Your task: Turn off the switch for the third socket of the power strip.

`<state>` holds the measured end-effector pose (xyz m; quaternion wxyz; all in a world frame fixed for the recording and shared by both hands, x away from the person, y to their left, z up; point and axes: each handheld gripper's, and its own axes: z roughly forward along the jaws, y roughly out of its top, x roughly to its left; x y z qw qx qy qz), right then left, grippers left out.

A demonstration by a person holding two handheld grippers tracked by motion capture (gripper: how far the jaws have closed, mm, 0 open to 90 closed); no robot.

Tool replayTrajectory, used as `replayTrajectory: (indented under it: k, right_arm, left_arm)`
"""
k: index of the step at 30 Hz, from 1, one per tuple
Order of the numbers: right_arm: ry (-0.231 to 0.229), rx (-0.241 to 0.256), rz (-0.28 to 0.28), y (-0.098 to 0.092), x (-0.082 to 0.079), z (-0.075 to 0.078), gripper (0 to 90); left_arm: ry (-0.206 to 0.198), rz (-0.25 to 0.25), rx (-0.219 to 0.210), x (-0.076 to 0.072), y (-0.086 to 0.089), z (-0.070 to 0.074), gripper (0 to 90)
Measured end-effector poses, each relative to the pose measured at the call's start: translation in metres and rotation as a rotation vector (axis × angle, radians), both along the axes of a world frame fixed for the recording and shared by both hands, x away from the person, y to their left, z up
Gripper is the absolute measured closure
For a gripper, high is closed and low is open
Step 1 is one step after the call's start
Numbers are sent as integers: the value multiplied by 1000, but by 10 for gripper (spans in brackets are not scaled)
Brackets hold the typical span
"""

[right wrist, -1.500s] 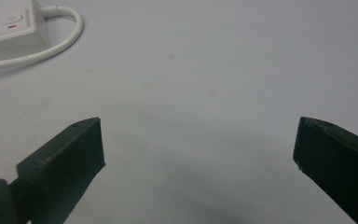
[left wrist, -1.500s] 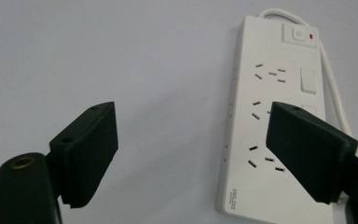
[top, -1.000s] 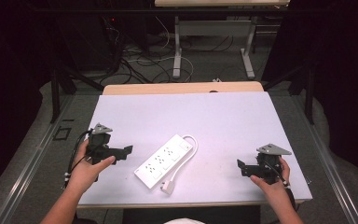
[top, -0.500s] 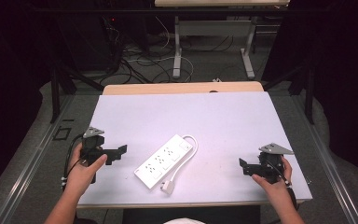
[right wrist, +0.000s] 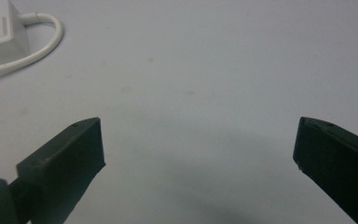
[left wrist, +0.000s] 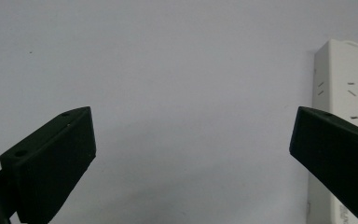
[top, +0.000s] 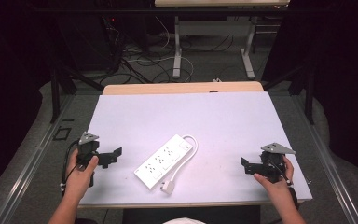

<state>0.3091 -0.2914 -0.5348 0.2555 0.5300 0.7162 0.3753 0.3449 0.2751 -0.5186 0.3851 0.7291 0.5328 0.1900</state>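
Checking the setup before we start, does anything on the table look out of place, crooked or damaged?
Nothing looks damaged or spilled. The white power strip lies diagonally across the table, its cord looped beside it and unplugged. The left gripper and right gripper are open, clear of it.

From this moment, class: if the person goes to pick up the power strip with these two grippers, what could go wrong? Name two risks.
1. The power strip lies flat and diagonal on the table; open jaws of the left gripper approaching from the side may well push it along rather than close on it.
2. Its short cord loops round to the plug near the front edge; lifting the strip could drag or swing the plug off the table.
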Motion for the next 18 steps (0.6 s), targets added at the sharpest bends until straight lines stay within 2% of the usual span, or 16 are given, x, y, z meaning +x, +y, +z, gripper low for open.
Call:
replayTrajectory:
  k: [4,5,6,7,12,18]
  right_arm:
    - [3,3,-7,-1,0,0,13]
    - [-2,-2,-8,-1,1,0,13]
    - [1,0,-6,-2,1,0,13]
    - [-3,-4,-12,-2,1,-1,13]
    - [1,-8,-11,-4,1,-1,14]
    - [6,-9,-17,-7,2,-2,14]
  left_arm:
    - [-4,16,-13,-1,6,-8,1]
    - [6,16,-10,-1,8,-9,0]
    - [-5,25,-18,-1,8,-12,1]
    - [6,23,-13,-2,10,-13,1]
    - [-9,52,-18,-2,16,-21,0]
    - [2,75,2,-1,22,-32,0]
